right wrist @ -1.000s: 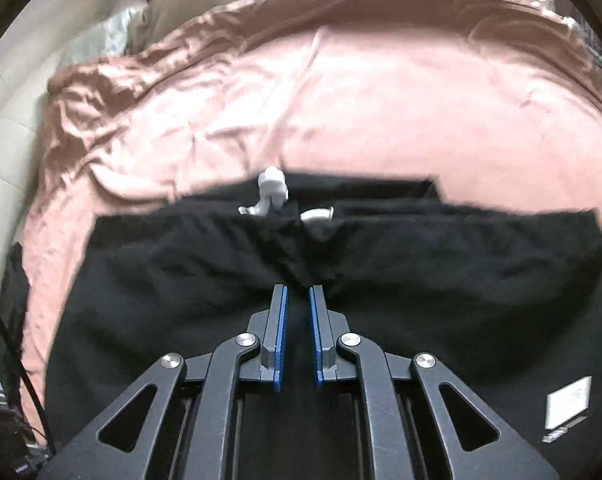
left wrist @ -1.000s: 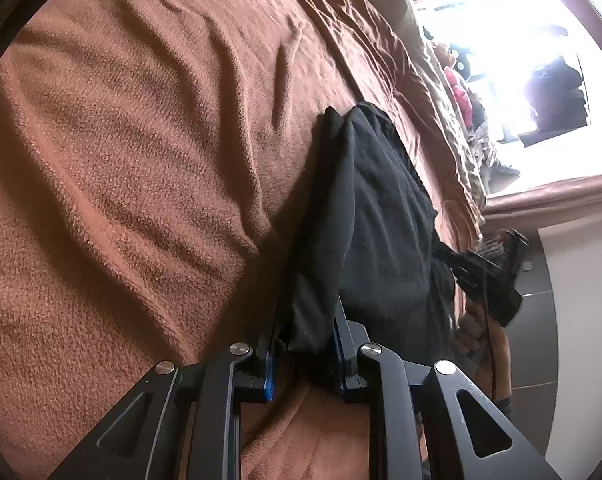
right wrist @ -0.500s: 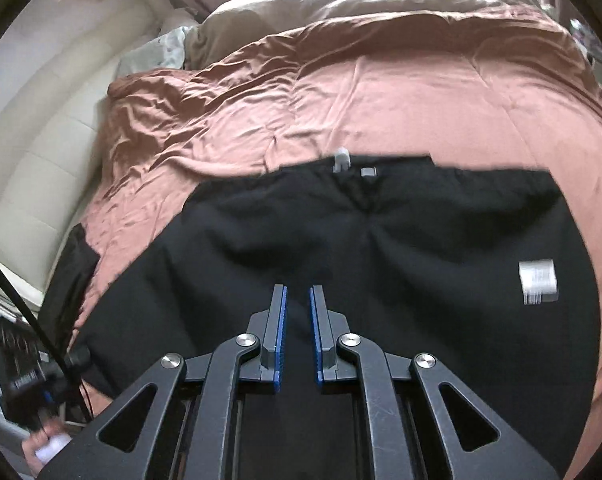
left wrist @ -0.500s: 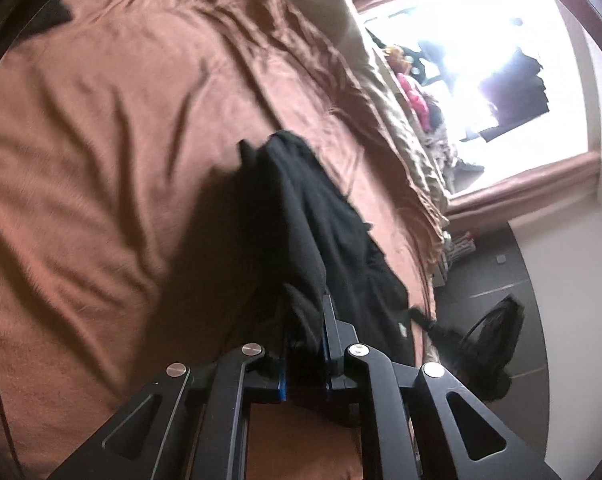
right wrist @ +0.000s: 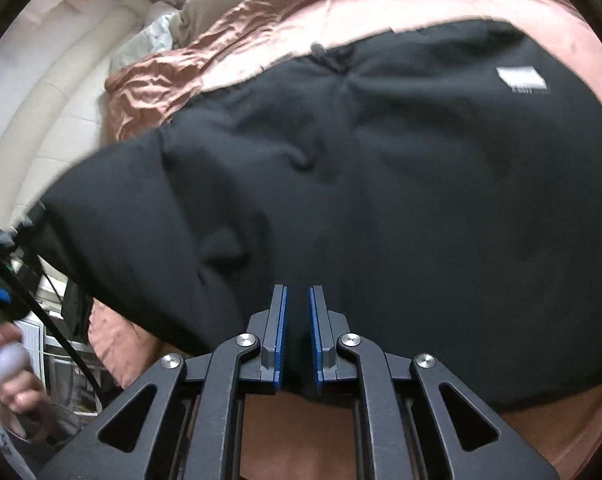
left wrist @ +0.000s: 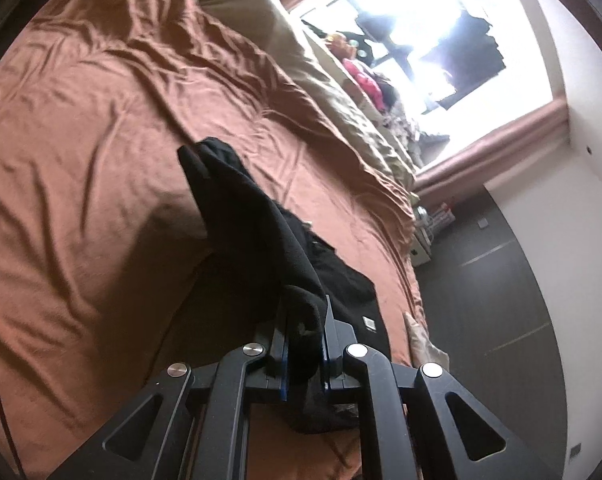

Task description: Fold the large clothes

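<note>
A large black garment (right wrist: 381, 184) with a white label (right wrist: 521, 79) and a drawstring hangs lifted over the brown bed cover (right wrist: 481, 4). My right gripper (right wrist: 297, 300) is shut on its near edge. In the left wrist view the same garment (left wrist: 253, 224) rises as a taut ridge from the bed to my left gripper (left wrist: 304, 320), which is shut on a bunched edge. Part of the cloth still lies on the bed (left wrist: 345, 280) beyond the left fingers.
The brown bed cover (left wrist: 81, 160) is wrinkled, with beige bedding and pillows (left wrist: 321, 80) at its far side. A bright window (left wrist: 429, 32) and dark floor (left wrist: 481, 300) lie past the bed. The person's hand (right wrist: 9, 376) shows at the lower left.
Both grippers have risen and pulled back with the garment. It lay flat on the bed a second ago and now hangs lifted, filling the right wrist view.
</note>
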